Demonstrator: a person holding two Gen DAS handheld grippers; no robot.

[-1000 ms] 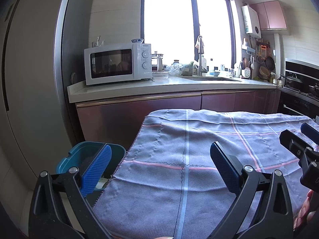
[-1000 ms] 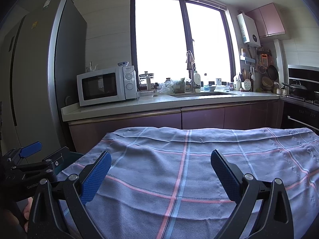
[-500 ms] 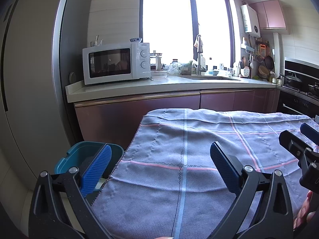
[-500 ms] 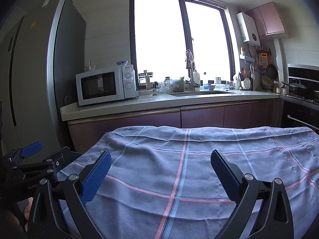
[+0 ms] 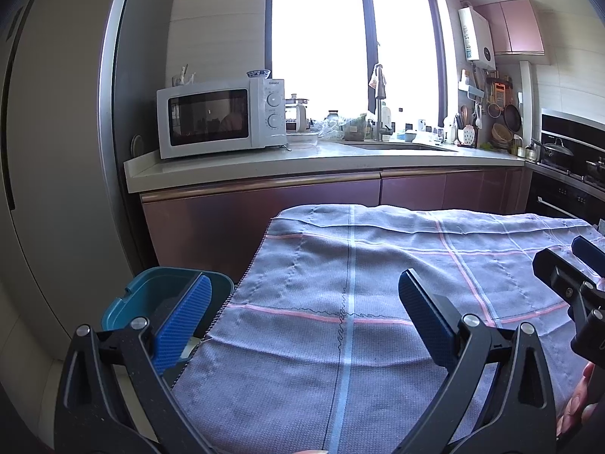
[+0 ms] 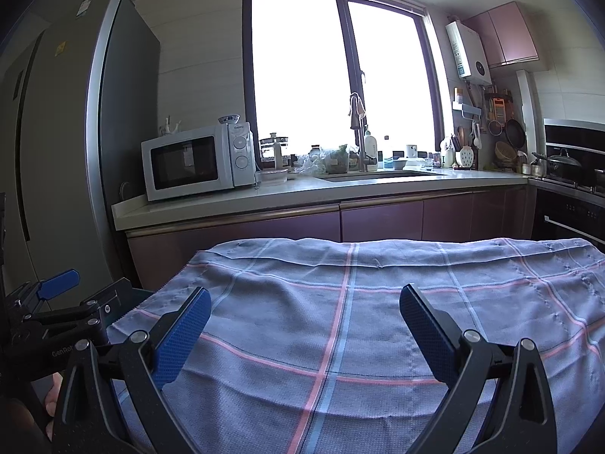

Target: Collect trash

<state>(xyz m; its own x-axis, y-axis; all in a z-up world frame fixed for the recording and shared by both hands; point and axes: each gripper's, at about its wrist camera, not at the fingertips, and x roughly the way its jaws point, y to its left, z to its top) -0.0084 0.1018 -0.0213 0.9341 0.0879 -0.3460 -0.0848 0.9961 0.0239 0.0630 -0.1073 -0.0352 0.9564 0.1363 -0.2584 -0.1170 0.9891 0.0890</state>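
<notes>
**Both grippers wide and empty above the cloth; bin at the table's left edge**

Left gripper (image 5: 304, 314): jaws spread wide, nothing between the blue pads (image 5: 181, 323). It hangs over the left part of a grey-blue checked cloth (image 5: 378, 265) that covers the table. The left pad overlaps the bin in the picture; whether it is above the bin or short of it cannot be told.

Right gripper (image 6: 306, 331): jaws likewise spread wide, empty, over the middle of the cloth (image 6: 378, 283). Each gripper shows in the other's view — the right one at the far right edge of the left view (image 5: 578, 291), the left one at the far left of the right view (image 6: 56, 314). Part of a hand (image 5: 576, 408) shows at the lower right of the left view.

Bin (image 5: 151, 299): teal, open-topped, standing on the floor just beside the cloth's left edge and below it. Its inside is mostly hidden by the left pad; contents cannot be told. In the right view only a sliver shows behind the left gripper.

Trash: none can be made out on the cloth in either view — the surface shows only folds and coloured stripes.

Surroundings: a white microwave (image 5: 221, 117) on the counter (image 5: 321, 159) beyond the table, a fridge (image 5: 56, 151) to the left, a window (image 5: 355, 38) behind the sink tap.
</notes>
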